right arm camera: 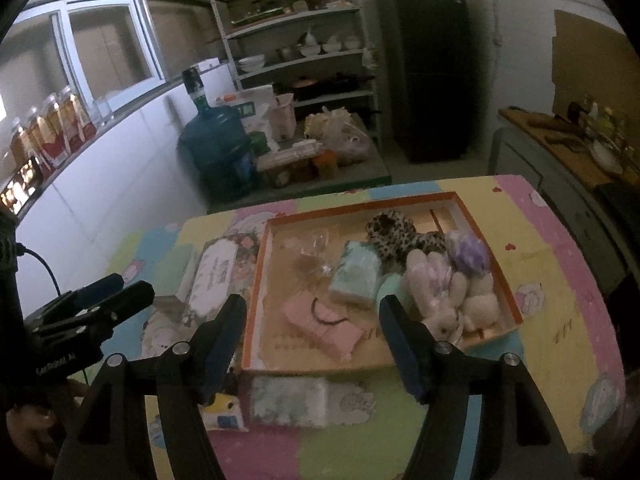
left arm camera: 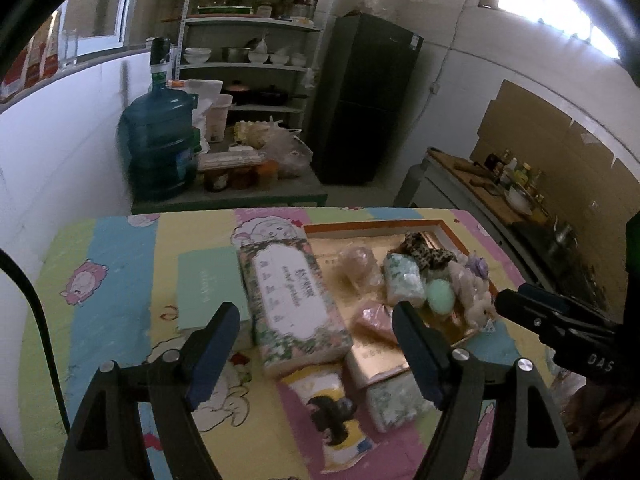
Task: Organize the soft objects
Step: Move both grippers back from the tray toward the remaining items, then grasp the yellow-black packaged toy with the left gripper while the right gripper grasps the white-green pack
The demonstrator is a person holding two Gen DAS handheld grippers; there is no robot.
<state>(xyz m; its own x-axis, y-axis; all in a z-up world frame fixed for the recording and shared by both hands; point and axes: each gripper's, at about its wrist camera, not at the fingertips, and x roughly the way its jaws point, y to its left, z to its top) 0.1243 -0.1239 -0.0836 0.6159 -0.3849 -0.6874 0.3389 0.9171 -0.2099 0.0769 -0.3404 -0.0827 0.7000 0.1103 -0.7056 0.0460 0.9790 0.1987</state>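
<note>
A: Item one, jaws. What do I log?

B: My left gripper [left arm camera: 316,344] is spread wide and holds nothing; the floral tissue pack [left arm camera: 294,304] lies flat on the table between and just beyond its fingers. My right gripper [right arm camera: 312,336] is equally released, hovering over the near edge of the orange-rimmed tray [right arm camera: 256,280], with the pink pouch [right arm camera: 324,326] between its fingers.

A: Item two, tray contents?

B: Pink pouch with a black hair tie on it, a mint tissue packet [right arm camera: 356,274], a clear crinkled bag [right arm camera: 314,250], a leopard-print scrunchie [right arm camera: 394,232], a purple pompom [right arm camera: 470,254], and pale plush bunnies [right arm camera: 444,300] crowded at the right end.

A: Outside it?

B: A fluffy pale-green cloth [right arm camera: 288,400] touching the tray's near wall, a mint card box [left arm camera: 208,284] beside the floral pack, and a yellow cartoon packet [left arm camera: 332,420].

A: Surface?

B: A pastel cartoon-print mat [right arm camera: 552,280], soft-looking.
</note>
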